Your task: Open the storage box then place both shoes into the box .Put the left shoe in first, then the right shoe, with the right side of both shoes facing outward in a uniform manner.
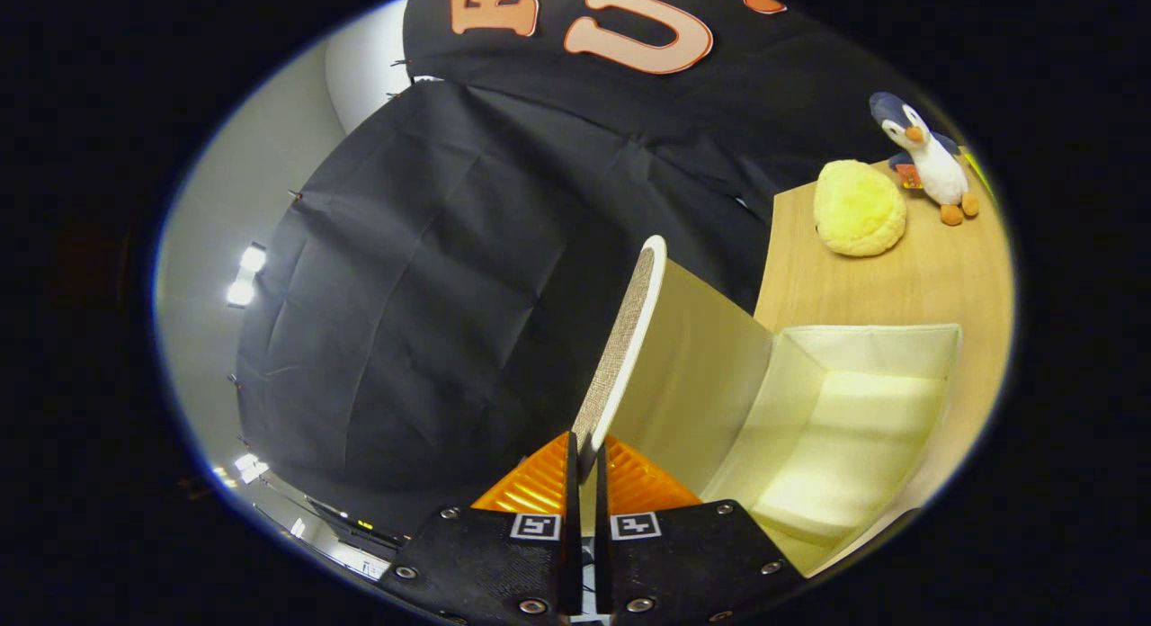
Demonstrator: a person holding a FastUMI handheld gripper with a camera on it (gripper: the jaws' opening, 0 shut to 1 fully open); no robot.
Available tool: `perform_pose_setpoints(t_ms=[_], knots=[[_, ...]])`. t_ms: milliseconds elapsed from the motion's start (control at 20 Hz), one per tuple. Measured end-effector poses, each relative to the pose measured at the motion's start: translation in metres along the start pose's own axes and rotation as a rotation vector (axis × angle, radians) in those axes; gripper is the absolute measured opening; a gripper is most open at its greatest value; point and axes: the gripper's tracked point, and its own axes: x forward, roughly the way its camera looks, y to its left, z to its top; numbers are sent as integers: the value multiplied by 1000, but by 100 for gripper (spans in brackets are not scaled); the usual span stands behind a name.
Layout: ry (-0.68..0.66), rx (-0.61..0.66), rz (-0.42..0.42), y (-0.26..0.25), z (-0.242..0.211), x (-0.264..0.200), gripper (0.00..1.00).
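Your gripper (584, 469) has both fingers clamped on the edge of the storage box's lid (620, 347), which stands raised. The lid looks thin, light and stiff, so holding its rim suits it. To the right, the storage box (845, 410) lies open on the table (899, 275). No readable brand shows.

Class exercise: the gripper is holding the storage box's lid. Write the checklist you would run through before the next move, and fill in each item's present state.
1. Gripper shut on the lid edge: ok.
2. Lid lifted well clear of the storage box opening: ok.
3. Box interior free of objects: ok.
4. Yellow plush and penguin toy on the table stand apart from the box: ok.
5. Shoes located and ready, left first: cannot tell.
6. Lid will stay open once released: cannot tell.
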Motion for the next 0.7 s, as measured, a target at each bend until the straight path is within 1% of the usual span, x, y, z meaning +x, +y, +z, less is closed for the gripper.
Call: perform_pose_setpoints(t_ms=[150,200,300,400,550,600,650,700], knots=[[7,-4,-24,15,-5,43,9],[9,-4,-30,17,-9,52,9],[17,-6,-57,13,-17,64,13],[28,-10,-66,11,-26,71,26],[-4,-73,-113,-1,-22,57,65],[-11,-97,-138,-8,-21,50,69],[-17,-114,-159,-19,-21,40,77],[-23,-130,-182,-31,-19,31,81]])
